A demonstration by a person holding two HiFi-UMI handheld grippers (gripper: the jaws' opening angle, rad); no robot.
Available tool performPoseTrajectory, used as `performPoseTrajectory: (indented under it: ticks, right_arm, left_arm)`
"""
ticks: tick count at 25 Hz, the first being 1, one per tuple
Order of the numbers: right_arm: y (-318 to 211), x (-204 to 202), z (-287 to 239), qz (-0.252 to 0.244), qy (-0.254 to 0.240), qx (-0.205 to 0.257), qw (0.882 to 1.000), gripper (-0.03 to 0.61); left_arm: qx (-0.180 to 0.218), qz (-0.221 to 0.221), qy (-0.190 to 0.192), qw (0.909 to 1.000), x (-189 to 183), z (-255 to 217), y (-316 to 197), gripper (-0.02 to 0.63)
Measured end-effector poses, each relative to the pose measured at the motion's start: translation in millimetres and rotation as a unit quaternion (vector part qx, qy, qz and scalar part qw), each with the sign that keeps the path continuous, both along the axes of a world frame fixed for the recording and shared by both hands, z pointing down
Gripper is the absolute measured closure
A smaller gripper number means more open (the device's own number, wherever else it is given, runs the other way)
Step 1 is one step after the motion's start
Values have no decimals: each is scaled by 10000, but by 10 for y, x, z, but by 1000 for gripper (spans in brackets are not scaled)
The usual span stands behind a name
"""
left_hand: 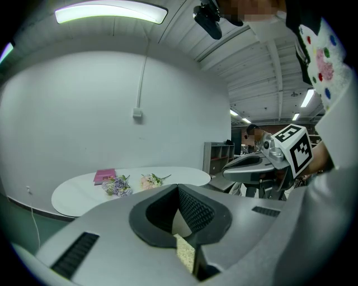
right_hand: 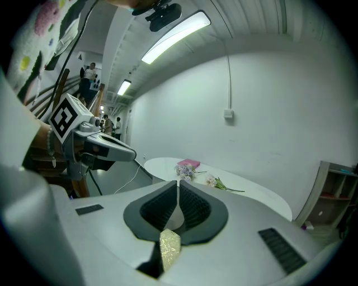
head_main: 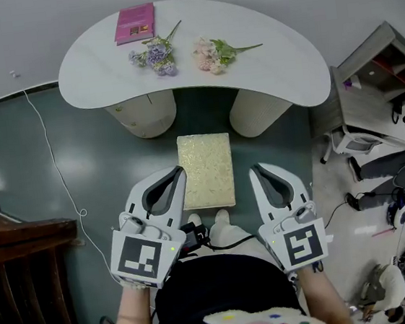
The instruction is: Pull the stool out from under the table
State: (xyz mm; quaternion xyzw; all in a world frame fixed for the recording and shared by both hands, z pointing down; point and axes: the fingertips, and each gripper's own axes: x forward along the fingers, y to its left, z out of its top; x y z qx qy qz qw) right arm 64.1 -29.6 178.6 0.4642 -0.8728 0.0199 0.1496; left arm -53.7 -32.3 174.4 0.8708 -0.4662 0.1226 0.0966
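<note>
Squarely between the two grippers lies the stool (head_main: 206,170), a pale rectangular seat on the dark floor (head_main: 101,162). Its long axis runs near to far, toward the desk (head_main: 278,62). The stool's far end is about level with the near sides of the desk's left pedestal (head_main: 143,115) and right pedestal (head_main: 258,112), in the gap between them. In the head view it looks clear of the desk's concave near edge, though the difference in height makes that hard to be sure of.

The left gripper (head_main: 180,172) has its tip just beside the stool's left long edge, roughly midway along it. The right gripper (head_main: 255,167) stands a little apart off the right long edge, so the left is the nearer. Both point far, toward the desk, parallel with the stool's length rather than across it.

Each gripper view shows its fingers (left_hand: 196,208) pressed together with nothing held, and only a strip of the stool's patterned top shows below them. By my judgement, any further pull would run straight toward the near side along that long axis. For that, the fingers would first have to part and turn inward to the stool's sides.
</note>
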Motion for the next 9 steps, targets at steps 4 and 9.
performPoseTrajectory:
  ticks: [4, 9]
  right_arm:
    - [8, 1, 38, -6, 3, -31, 10000, 537]
    - [28, 68, 88, 118, 9, -170, 9998, 537]
  left_arm:
    - [-56, 31, -25, 10000, 8, 44, 10, 597]
    - [-33, 96, -30, 9999, 45, 44, -9, 597]
